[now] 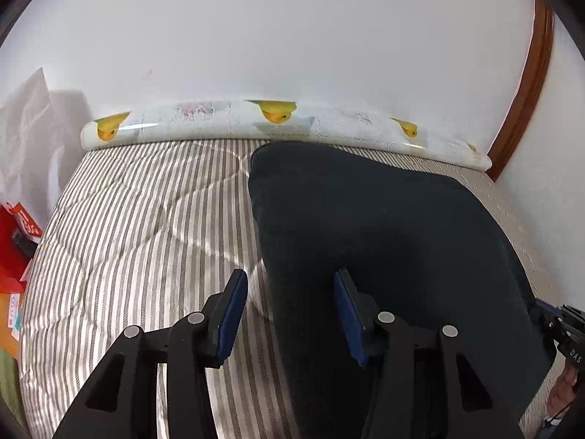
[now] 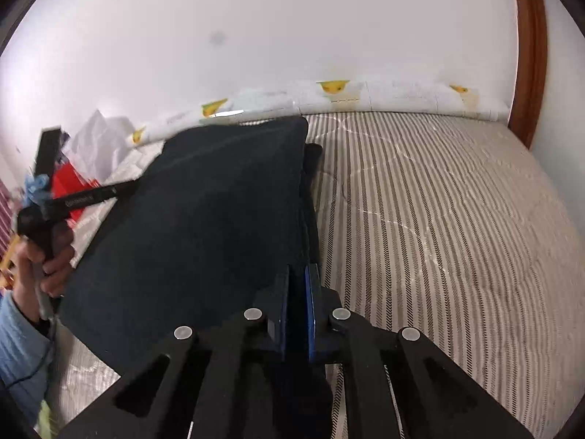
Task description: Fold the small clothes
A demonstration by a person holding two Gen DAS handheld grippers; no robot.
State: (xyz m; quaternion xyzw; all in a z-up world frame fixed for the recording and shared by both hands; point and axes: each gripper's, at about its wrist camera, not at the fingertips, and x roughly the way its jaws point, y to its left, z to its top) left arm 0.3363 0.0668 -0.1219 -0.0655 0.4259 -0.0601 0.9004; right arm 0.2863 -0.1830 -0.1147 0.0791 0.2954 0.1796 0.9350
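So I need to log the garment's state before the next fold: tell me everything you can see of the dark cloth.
The dark cloth is a plain navy-black, soft-looking fabric without visible print. It lies on the striped bed cover, reaching toward the duck-patterned roll at the wall. In the right wrist view, a layer is raised, another dark layer showing beneath. The right gripper is shut on its near edge; the left gripper is open, one finger over the cloth.
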